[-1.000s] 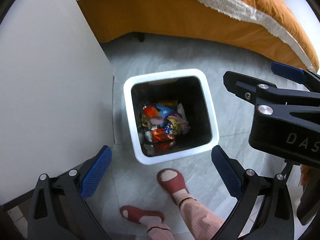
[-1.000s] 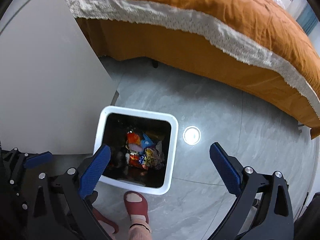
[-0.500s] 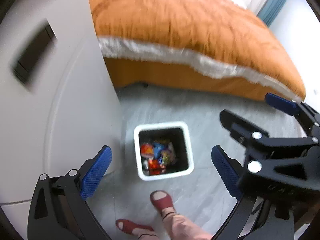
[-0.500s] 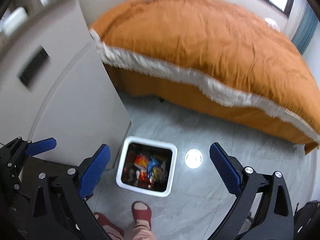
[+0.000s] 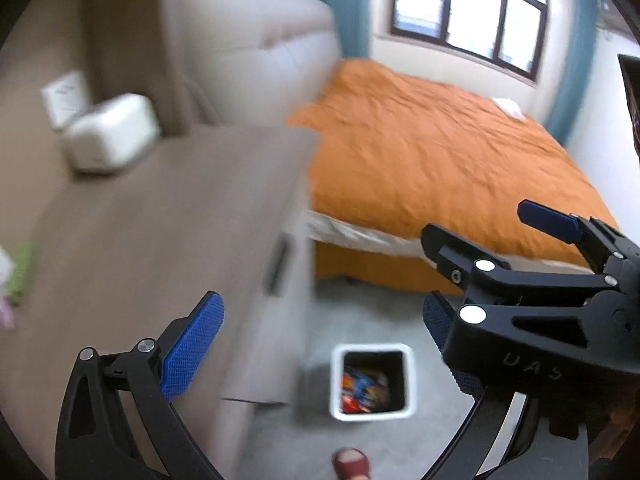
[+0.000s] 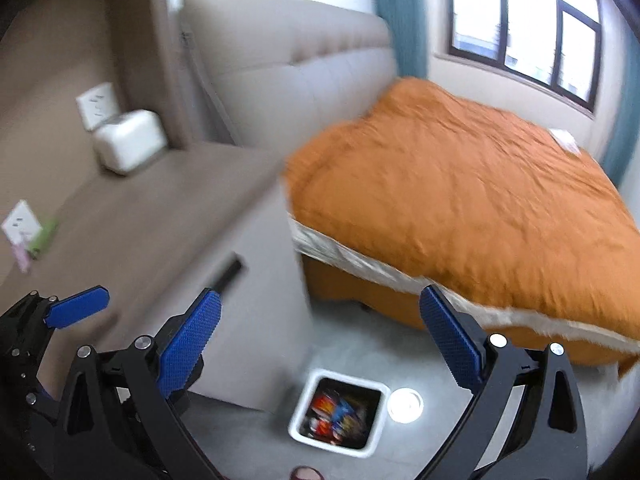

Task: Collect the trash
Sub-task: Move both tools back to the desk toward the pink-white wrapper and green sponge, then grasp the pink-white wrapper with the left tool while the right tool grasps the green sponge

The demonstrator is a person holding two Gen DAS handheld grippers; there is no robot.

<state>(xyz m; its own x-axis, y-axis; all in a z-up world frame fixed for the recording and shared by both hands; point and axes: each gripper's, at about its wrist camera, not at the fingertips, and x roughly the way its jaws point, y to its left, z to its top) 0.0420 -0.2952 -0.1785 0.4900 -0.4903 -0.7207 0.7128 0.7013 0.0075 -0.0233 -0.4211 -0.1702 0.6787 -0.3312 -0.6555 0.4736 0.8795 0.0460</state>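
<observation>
Evidently between pickups: both tongs, left [image 5: 316,344] and right [image 6: 316,334], gape empty above the trash bin [image 6: 339,416], already holding wrappers. Next, reach the green scrap [image 6: 43,236] on the surface [image 6: 132,216] beside the bin.

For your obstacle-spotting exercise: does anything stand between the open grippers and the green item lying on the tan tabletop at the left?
Nothing visible does. The left gripper and right gripper are open and empty above the tabletop. The green item lies near its left edge, bare tabletop before it. The white box sits farther back, aside. Blur limits detail.
</observation>
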